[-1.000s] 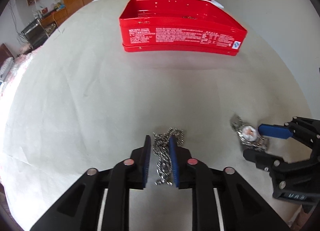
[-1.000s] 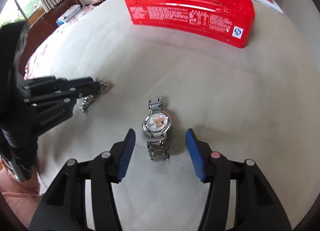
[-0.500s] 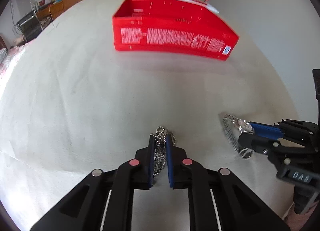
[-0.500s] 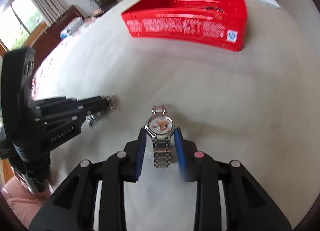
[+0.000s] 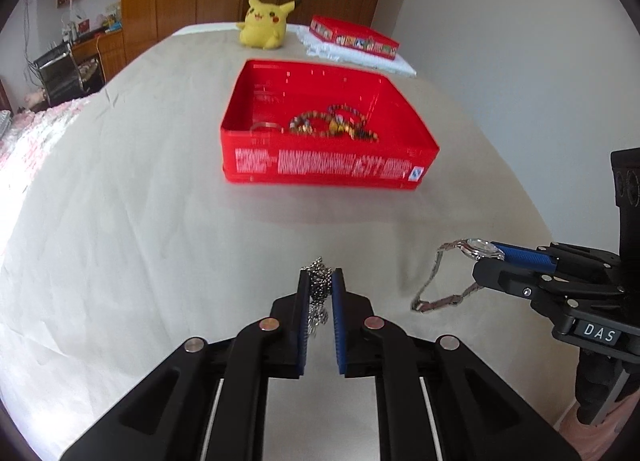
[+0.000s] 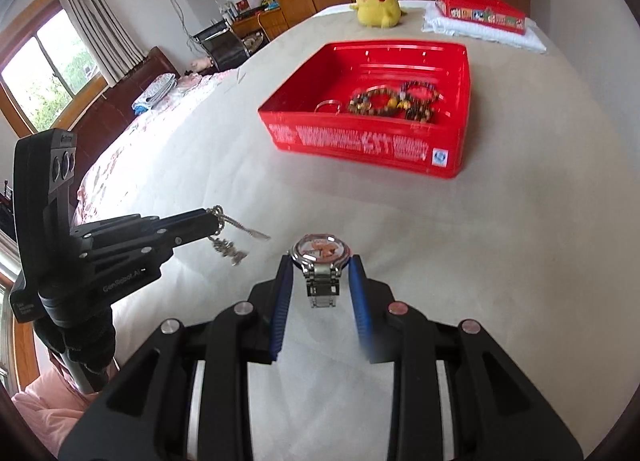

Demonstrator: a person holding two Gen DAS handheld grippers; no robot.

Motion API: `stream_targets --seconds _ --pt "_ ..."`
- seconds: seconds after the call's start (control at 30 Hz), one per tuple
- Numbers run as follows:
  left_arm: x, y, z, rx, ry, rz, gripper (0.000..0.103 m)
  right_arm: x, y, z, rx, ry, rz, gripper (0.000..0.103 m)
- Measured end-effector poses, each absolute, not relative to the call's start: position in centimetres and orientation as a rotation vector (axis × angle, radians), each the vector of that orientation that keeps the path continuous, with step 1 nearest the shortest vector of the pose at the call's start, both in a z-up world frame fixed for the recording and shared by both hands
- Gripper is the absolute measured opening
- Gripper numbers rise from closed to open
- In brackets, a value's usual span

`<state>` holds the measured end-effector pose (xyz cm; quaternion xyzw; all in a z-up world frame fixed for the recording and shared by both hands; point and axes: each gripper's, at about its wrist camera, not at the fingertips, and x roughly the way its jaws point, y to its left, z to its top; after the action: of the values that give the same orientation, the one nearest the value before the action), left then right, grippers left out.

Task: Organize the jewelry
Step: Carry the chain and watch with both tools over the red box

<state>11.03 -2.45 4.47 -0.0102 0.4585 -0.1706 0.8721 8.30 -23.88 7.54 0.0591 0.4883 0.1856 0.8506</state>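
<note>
Both grippers are loaded and up off the bed. The left gripper has its blue pads pressed onto a silver chain necklace, links bunched between the jaws and a loose tail dangling at 6 o'clock below them. From the right wrist view that tail hangs free beside the left fingers, clear of the beige bedspread.

The right gripper pinches a steel wristwatch by the sides of its case, dial facing up, bracelet drooping beneath. From the left wrist view the watch sits at 3 o'clock, its band looping down toward the cover.

The red plastic bin waits at 12 o'clock, well apart from both, with beaded bracelets and a clear ring already inside. A Pikachu plush sits beyond it.

Handling call: the chain looks limp and slithery, likely to slide through a loose pinch, so gripping the bunched middle seems wise. The watch reads heavier and rigid at the case, with polished metal that may slip and glass worth lowering gently.
</note>
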Motion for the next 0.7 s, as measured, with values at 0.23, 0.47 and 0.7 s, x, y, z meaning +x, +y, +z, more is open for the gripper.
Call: stream_targets --seconds 0.23,0.47,0.7 --pt "12.9 -2.7 7.9 -0.029 0.894 -0.353 0.010 9.8 -24.9 10.4 0.121 0.973 0.377 0.027" --pt "16.9 -3.4 10.6 -0.028 0.848 -0.324 0.010 13.7 -26.0 13.1 0.142 0.931 0.343 0.027" --pt "23.2 -4.8 11.2 -0.037 0.847 -0.322 0.010 20.6 -26.8 13.5 0.142 0.915 0.277 0.027"
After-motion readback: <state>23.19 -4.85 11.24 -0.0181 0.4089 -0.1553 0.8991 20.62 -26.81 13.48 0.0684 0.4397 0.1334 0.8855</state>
